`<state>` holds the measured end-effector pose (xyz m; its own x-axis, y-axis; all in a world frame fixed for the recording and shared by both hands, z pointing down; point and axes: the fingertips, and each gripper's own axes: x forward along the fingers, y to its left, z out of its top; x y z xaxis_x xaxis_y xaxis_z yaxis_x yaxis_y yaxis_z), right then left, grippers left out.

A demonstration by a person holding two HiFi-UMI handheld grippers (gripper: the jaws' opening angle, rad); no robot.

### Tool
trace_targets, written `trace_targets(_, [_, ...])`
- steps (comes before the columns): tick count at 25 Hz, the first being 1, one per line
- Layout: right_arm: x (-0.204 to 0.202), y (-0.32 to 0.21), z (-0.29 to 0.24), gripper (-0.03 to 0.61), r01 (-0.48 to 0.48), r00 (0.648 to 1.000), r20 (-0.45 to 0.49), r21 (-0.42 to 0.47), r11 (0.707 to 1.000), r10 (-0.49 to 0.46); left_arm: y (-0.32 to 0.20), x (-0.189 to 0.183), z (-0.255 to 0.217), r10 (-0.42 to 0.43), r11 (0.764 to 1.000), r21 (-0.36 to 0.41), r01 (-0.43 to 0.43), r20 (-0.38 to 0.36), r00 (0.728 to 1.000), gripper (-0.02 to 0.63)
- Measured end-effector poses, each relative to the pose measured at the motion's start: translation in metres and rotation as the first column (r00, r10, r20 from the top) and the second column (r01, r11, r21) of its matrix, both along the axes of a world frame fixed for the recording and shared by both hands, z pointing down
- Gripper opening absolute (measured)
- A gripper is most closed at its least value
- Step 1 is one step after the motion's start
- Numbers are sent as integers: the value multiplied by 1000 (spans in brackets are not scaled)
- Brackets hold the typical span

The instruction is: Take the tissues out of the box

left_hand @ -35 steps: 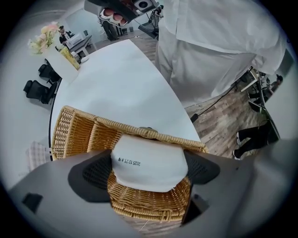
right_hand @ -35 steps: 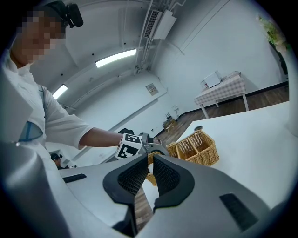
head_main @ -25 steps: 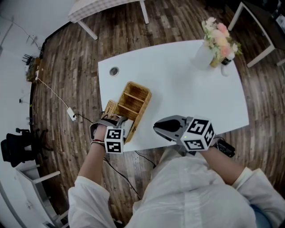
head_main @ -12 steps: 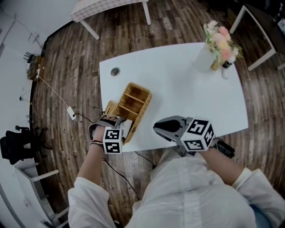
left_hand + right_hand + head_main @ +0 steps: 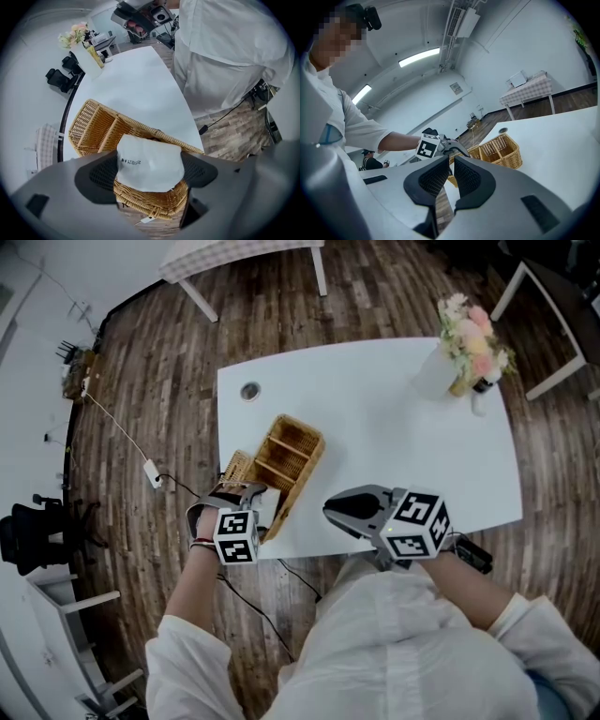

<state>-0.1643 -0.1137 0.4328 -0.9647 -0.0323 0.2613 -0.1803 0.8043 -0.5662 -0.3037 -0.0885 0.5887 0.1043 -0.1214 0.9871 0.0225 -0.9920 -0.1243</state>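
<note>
Head view has us over a white table [image 5: 403, 446], the biggest thing in reach, with a wicker basket [image 5: 292, 448] lying at its near-left edge. The basket's near end looks to reach past that edge, over the wood floor.

In the left gripper view the basket [image 5: 93, 126] shows its dividers. A white tissue pack [image 5: 150, 159] stands in the nearest compartment, rising above the rim. So the tissues are not out yet.

Our left gripper [image 5: 149, 172] has its jaws set wide on either side of that pack. Both pads meet its soft sides, and we read this as a grip on the pack. Our right gripper [image 5: 449, 176] hangs above the table's near edge, well apart from the basket. Its jaws are drawn together with nothing between them.

The main risk, as we judge it, is the basket coming along with the pack. It looks light, sits at the edge, and nothing holds it down, so a tight pack could drag it to the floor. The soft wrapper could also squash and slip from the pads if we lift fast.
</note>
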Motion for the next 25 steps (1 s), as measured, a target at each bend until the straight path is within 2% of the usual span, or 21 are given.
trace_targets(3, [0, 0, 0, 37, 10, 1000, -2, 0, 1000, -10, -2, -2, -3, -32, 999, -10, 32, -29, 999, 413])
trace_targets(6, [1, 1, 1, 37, 17, 1000, -5, -4, 1000, -17, -5, -1, -10, -113, 993, -39, 109, -103, 988, 413])
trace_targets(9, [2, 1, 0, 37, 22, 1000, -5, -6, 1000, -22, -13, 2, -22, -210, 978, -61, 202, -193, 959, 413])
trace_targets(15, [3, -2, 0, 37, 37, 999, -2, -6, 999, -37, -23, 8, -28, -317, 948, -60, 313, -270, 909, 413])
trace_targets(20, [4, -4, -1, 37, 48, 999, 1, -6, 999, -48, -28, 8, -33, -400, 913, -68, 401, -336, 853, 413])
trace_targets(25, [5, -2, -1, 37, 67, 998, 0, -6, 998, -67, -38, 7, -50, -486, 859, -65, 508, -417, 768, 413])
